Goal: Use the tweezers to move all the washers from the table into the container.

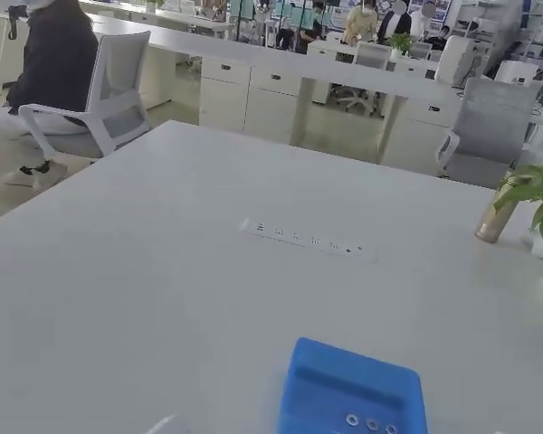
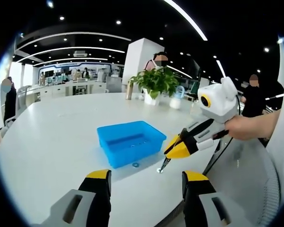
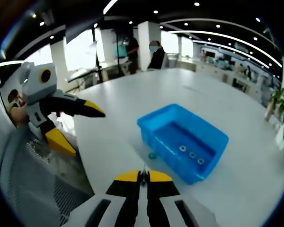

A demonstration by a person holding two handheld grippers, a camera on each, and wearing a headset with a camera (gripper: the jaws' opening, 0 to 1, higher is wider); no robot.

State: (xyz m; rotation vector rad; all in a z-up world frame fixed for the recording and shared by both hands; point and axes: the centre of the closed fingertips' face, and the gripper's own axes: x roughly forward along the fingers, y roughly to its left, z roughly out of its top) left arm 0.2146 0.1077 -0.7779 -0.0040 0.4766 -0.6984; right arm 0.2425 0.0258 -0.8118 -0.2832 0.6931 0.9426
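Our right hand-held gripper [image 3: 143, 176] is pressed together on the tweezers [image 3: 143, 169], whose thin point runs straight ahead of the jaws and down toward the desk [image 3: 113, 118]. As we judge it, the next move turns on the loose washer [image 3: 152, 155]. It lies flat on the desk just ahead of the tweezer point and a little to its right, just beside the near wall of the blue container [image 3: 199, 121].

In the left gripper view the same tweezers [image 2: 164, 163] slant down from the right hand-held gripper [image 2: 173, 150] with their point at the desk. The loose washer [image 2: 135, 165] is near it, on the side toward the blue container [image 2: 132, 156]. A pale speck sits right at the point, and we cannot tell whether it is a second washer.

Beyond the loose one, along the same line, three washers [image 3: 191, 154] already lie inside the container. Our left hand-held gripper [image 2: 146, 176] is spread, holds nothing and sits farther back, so the right one is nearer. We expect a small reach forward and rightward, then a lift over the wall.
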